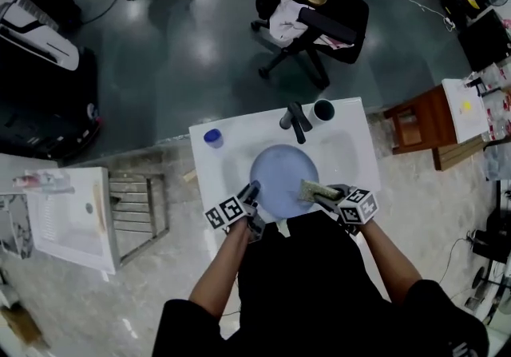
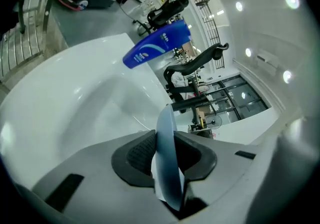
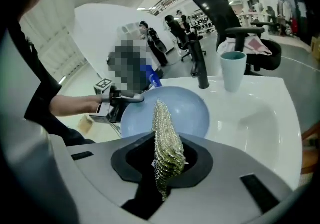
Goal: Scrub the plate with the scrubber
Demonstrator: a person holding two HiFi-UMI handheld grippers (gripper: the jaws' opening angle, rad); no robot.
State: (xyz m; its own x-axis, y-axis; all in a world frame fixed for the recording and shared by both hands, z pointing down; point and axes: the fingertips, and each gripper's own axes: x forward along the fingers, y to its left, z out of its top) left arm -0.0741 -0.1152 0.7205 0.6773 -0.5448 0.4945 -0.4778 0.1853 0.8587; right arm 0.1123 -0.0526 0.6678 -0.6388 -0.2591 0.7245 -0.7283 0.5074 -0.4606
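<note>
A pale blue plate (image 1: 283, 180) is held over the white sink basin (image 1: 351, 152). My left gripper (image 1: 252, 190) is shut on the plate's left rim; in the left gripper view the plate (image 2: 167, 160) stands edge-on between the jaws. My right gripper (image 1: 323, 194) is shut on a greenish woven scrubber (image 1: 318, 189), which lies against the plate's right edge. In the right gripper view the scrubber (image 3: 167, 143) sticks up between the jaws, with the plate (image 3: 180, 110) just beyond it.
A black faucet (image 1: 295, 120) and a dark cup (image 1: 323, 110) stand at the back of the sink. A blue bottle (image 1: 212, 137) sits on the sink's left rim. An office chair (image 1: 315, 16) stands behind; a wooden stool (image 1: 419, 124) is to the right.
</note>
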